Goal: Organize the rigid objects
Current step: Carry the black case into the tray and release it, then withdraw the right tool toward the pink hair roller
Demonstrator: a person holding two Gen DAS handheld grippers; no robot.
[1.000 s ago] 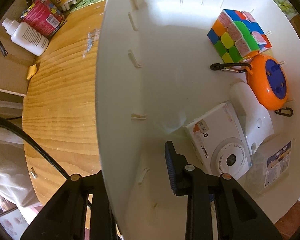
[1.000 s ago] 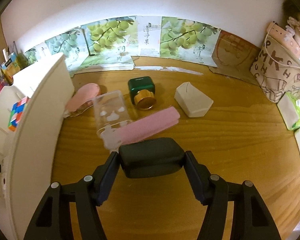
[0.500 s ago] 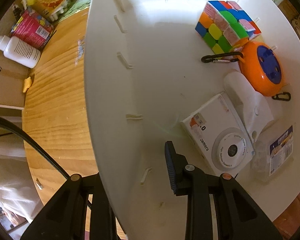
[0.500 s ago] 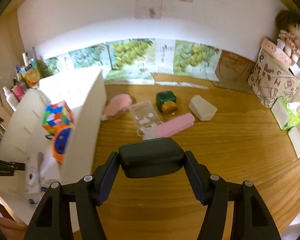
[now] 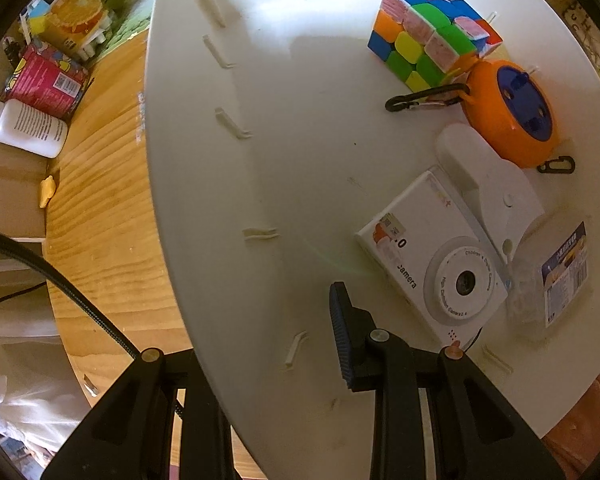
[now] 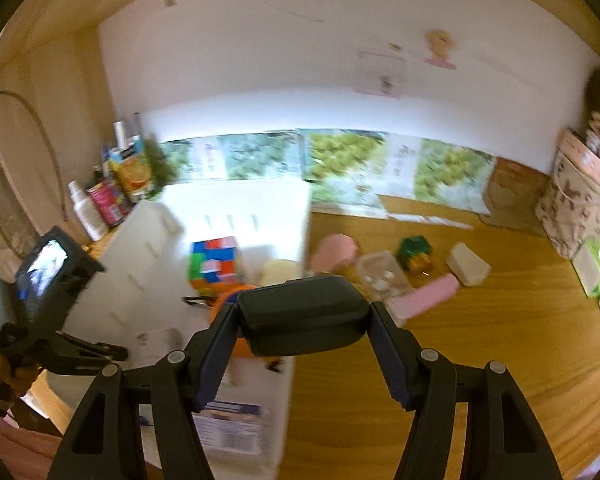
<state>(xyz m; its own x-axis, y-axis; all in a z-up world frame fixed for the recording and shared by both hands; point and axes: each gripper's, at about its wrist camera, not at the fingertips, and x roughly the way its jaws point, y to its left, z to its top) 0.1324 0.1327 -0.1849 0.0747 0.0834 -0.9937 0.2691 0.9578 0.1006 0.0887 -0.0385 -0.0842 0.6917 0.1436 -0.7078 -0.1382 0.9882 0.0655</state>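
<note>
A white bin [image 5: 260, 152] holds a colour cube [image 5: 432, 36], an orange round reel [image 5: 512, 116] with a black carabiner, a white toy camera [image 5: 436, 264], a white plastic piece and a clear labelled packet [image 5: 556, 280]. My left gripper [image 5: 268, 348] points down and straddles the bin's left wall, shut on it; the blue-padded finger [image 5: 340, 332] is inside and the other finger is hidden outside. My right gripper [image 6: 304, 320] is shut on a black rounded case [image 6: 304, 310], held above the bin's near right wall [image 6: 288, 400]. The left gripper [image 6: 100, 354] also shows there.
On the wooden table [image 6: 480, 360] right of the bin lie a pink oval item [image 6: 336, 250], a clear box [image 6: 380, 276], a green bottle with gold cap [image 6: 416, 256], a pink bar [image 6: 432, 294] and a white box [image 6: 468, 264]. Bottles and cartons [image 5: 40, 80] crowd the far left.
My right gripper rose and drew back to the left with the black case, so its view now looks over the bin. The left gripper rolled slightly while keeping its hold on the wall.
</note>
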